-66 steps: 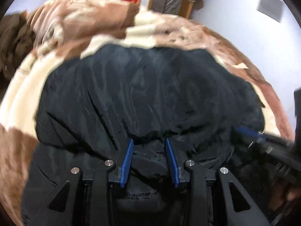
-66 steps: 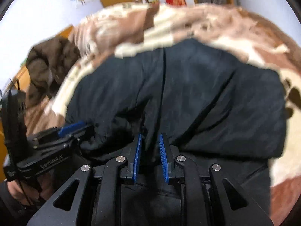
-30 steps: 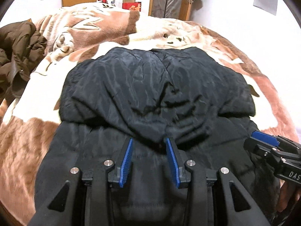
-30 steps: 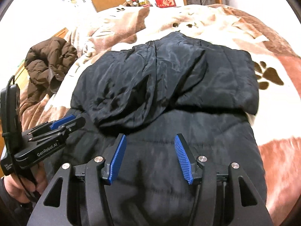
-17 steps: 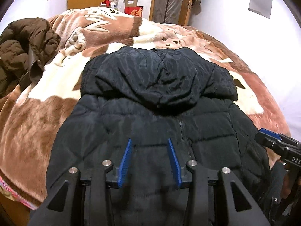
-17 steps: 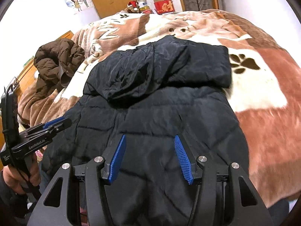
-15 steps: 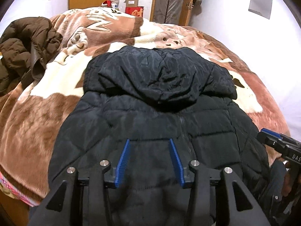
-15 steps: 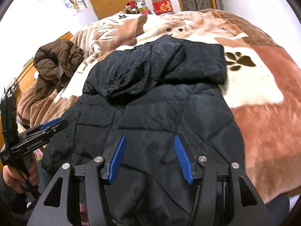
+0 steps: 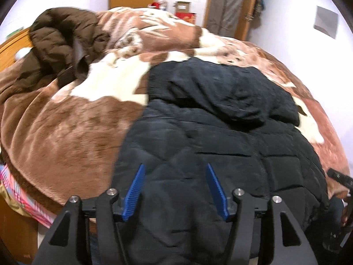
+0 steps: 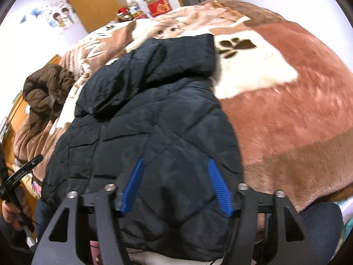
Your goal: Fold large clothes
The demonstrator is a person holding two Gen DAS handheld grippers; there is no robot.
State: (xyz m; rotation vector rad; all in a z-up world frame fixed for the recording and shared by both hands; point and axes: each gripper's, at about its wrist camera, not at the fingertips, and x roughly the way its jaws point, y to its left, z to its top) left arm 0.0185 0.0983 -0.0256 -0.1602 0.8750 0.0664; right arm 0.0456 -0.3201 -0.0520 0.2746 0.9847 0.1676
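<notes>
Two grippers hover over the near hem of one black jacket (image 9: 220, 137): the left gripper (image 9: 175, 188) and the right gripper (image 10: 175, 184) each have two blue pads, jaws opening, nothing pinched between them, only quilted fabric below. The jacket lies front up along the one bed, on a brown-and-cream blanket (image 10: 286, 101), hem hanging over the near edge, hood (image 10: 154, 66) folded down onto the chest. Farther off, at the blanket's left, one brown coat (image 9: 64, 42) lies crumpled.
</notes>
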